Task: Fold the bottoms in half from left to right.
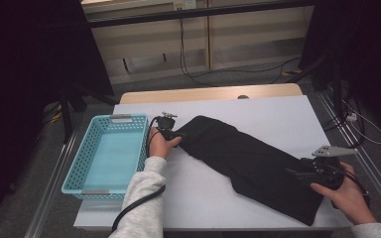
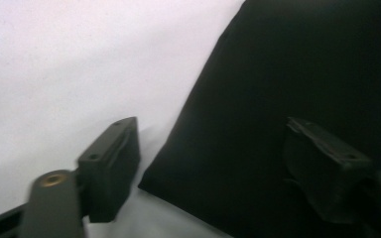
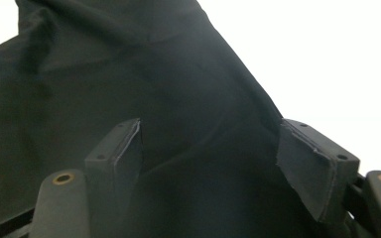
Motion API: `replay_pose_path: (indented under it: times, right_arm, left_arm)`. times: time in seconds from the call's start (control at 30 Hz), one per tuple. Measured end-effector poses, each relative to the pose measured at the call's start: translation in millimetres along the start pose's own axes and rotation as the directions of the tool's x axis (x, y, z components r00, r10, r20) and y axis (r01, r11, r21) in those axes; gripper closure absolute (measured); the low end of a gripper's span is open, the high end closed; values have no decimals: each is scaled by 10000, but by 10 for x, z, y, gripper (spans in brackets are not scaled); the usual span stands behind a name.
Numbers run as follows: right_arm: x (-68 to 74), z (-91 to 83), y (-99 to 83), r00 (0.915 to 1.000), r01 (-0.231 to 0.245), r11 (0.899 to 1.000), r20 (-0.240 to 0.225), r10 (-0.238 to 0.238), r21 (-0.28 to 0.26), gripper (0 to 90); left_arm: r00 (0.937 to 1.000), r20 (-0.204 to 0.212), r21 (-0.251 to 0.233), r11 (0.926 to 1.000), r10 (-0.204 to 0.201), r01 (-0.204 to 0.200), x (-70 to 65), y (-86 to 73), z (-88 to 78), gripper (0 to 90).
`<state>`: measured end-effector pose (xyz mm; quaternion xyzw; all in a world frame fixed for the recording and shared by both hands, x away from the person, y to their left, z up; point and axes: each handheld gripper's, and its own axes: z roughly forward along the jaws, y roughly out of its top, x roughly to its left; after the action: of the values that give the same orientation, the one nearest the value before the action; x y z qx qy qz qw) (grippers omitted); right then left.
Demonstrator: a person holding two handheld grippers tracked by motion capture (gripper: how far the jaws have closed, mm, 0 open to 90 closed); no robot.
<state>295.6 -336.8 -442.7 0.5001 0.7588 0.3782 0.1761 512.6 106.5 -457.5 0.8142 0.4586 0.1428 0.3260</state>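
High view: nearest, the right gripper [image 1: 297,173] sits over the lower end of the long black cloth garment [image 1: 248,158], its fingers [image 3: 119,148] apart with cloth lying between them but not pinched. Farther up, the garment lies diagonally across the white counter [image 1: 278,119], and the left gripper [image 1: 178,135] meets its upper end, fingers [image 2: 111,158] spread astride the cloth's edge without clamping. Beside that hand stands a light blue perforated plastic basket [image 1: 74,171].

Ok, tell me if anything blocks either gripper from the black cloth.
Nothing visible does. The left gripper sits open at the black cloth's upper-left end, and the right gripper hangs open over its lower-right end, both with bare fabric between their jaws.
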Motion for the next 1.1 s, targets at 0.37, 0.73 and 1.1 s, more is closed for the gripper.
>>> replay_pose_path:
  times: [0.37,0.73,1.1]
  right_arm:
    - [2,-15,24,10000,-1,9998,-48,0,-204,255]
    - [10,1,35,9999,-85,9999,-113,83,-148,244]
    - [-12,-12,37,9998,-157,9997,-124,155,-171,240]
  left_arm:
    - [9986,505,489,9987,-157,133,-59,53,-48,617]
    - [9938,1055,738,9969,-354,276,-121,71,-51,828]
    - [9941,728,1059,9918,-801,721,-115,248,-133,837]
